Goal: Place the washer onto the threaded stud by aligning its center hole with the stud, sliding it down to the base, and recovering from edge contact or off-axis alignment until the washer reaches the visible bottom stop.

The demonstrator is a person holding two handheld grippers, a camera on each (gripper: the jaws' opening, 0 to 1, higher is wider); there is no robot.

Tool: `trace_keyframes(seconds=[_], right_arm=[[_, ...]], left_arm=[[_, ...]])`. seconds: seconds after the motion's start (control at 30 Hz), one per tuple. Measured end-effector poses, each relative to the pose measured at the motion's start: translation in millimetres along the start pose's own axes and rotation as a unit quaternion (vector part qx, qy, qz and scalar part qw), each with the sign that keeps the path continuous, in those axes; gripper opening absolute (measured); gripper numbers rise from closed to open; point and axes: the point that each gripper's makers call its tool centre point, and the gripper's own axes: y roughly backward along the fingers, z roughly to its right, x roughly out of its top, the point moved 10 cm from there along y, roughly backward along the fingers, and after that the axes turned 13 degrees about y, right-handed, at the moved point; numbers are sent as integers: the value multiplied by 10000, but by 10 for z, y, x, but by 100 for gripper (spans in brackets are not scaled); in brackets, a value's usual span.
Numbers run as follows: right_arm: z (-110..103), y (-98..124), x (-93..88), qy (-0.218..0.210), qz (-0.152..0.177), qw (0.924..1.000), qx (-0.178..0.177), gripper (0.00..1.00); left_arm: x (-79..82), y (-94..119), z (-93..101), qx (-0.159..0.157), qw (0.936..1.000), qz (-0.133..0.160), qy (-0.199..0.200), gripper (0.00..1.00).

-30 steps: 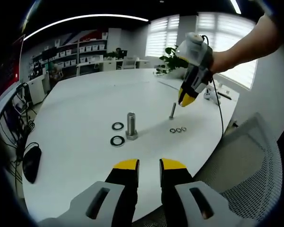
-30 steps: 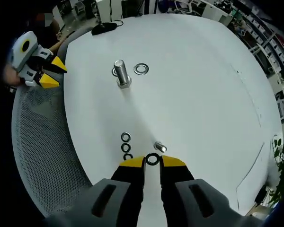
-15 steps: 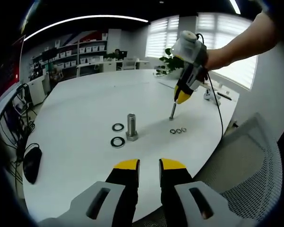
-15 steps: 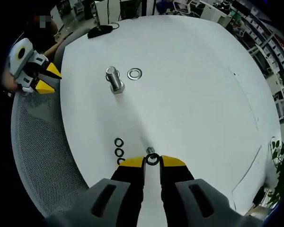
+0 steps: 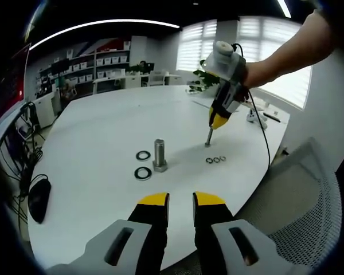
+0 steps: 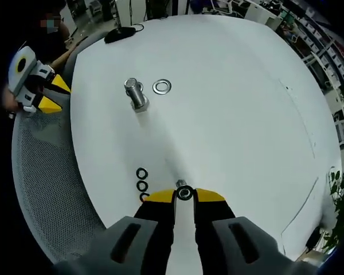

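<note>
Pinching a washer (image 6: 184, 193) between nearly closed jaws, the right claw (image 6: 184, 195) hovers right over the threaded stud (image 5: 208, 137), while the left claw (image 5: 180, 201) sits slightly parted and empty.

You have nothing legible to go on here. The labelled bins on the far white shelving unit (image 5: 106, 60) in the left gripper view are too small and blurred to read, and the red-and-blue panel on the wall above it (image 5: 103, 44) shows colour but no readable lettering. The round white tabletop (image 6: 229, 103) in the right gripper view bears no markings.
</note>
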Motion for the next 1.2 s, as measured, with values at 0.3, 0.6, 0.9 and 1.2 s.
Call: trace_keyframes(seconds=[0.3,0.6,0.9,1.2], right_arm=[[-27,-74,12,55,-105,9999,53,13],[-41,-227,-5,69,-203,9997,128,14],[-50,-401,-65,-142,-246,9994,209,14],[-35,-490,-78,-236,-277,9991,226,15]], left_arm=[[1,4,2,0,10000,7,-4,14],[-5,5,7,3,10000,2,-2,14],[-18,1,10,13,10000,-12,-4,14],[-24,-4,9,9,10000,-43,-10,14]])
